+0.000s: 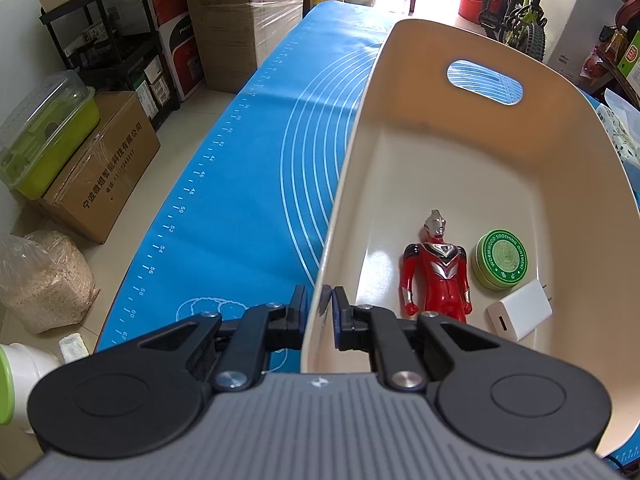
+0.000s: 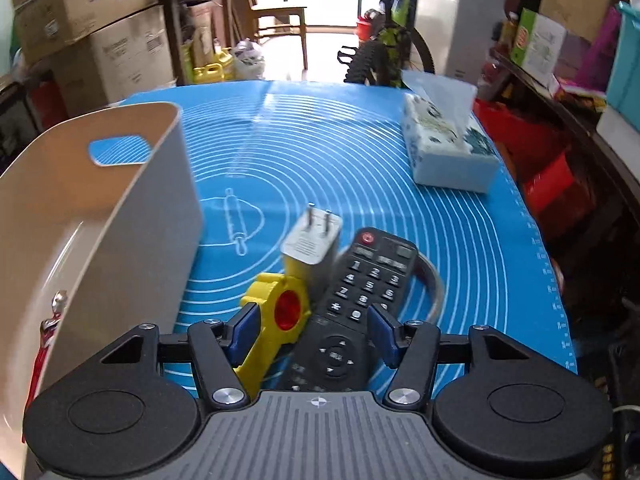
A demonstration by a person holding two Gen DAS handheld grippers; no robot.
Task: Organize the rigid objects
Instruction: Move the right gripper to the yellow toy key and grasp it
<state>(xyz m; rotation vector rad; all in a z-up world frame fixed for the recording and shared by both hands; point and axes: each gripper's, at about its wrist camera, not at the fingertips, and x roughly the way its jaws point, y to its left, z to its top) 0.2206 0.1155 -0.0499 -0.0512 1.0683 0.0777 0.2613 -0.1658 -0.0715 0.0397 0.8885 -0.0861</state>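
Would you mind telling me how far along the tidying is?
Done: the Ultraman figure, ointment tin and white charger lie in the cream bin. In hand: the left gripper clamps its wall. Left: remote, grey charger, yellow tool; the right gripper is open.

Two matching black-and-grey handheld tongs

The left tongs and right tongs share ribbed grey housings with a crosshair mark, round black side discs, black linkage arms, silver screws and blue pads.

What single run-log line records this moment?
left gripper: shut on bin wall | right gripper: open over remote, yellow toy | in bin: figure, tin, charger
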